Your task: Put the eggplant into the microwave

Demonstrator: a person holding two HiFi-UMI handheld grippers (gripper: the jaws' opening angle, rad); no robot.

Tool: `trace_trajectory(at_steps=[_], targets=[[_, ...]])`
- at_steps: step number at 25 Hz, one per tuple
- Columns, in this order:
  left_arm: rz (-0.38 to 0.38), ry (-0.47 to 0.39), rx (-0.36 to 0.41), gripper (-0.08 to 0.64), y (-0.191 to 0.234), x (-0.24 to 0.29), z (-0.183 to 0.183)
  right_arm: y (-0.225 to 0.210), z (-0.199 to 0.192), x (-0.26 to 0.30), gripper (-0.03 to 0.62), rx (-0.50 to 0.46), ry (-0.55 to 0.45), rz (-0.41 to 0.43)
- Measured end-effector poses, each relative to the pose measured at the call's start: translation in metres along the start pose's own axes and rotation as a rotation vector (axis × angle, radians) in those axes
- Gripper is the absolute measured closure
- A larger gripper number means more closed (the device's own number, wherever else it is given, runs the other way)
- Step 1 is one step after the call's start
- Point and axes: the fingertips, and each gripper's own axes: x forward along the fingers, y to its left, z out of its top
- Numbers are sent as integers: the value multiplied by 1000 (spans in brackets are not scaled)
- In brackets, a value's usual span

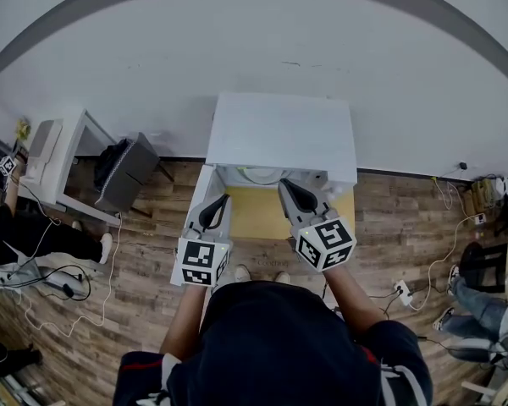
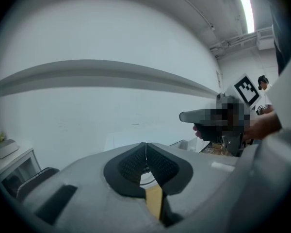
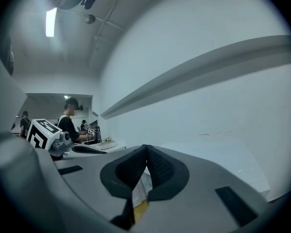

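No eggplant shows in any view; it is hidden or out of frame. It should be light, glossy and slippery, firm yet bruisable, and best taken across the thick middle. The left gripper (image 1: 218,203) and right gripper (image 1: 286,184) hover, jaws pressed together, empty, ribbed black pads meeting. They hang over the yellow table (image 1: 254,218), at its far edge by the boxy white microwave (image 1: 279,134).

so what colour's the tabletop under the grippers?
Yellow tabletop, clearest in the head view.
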Motion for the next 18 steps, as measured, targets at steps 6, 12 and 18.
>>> trace_trajectory(at_steps=[6, 12, 18], targets=[[11, -13, -1, 543, 2, 0, 2, -1, 1, 1, 580, -3, -6, 6], [13, -16, -1, 543, 2, -1, 2, 1, 0, 3, 580, -21, -16, 17], [14, -23, 1, 543, 3, -1, 5, -1, -1, 3, 580, -24, -18, 9]])
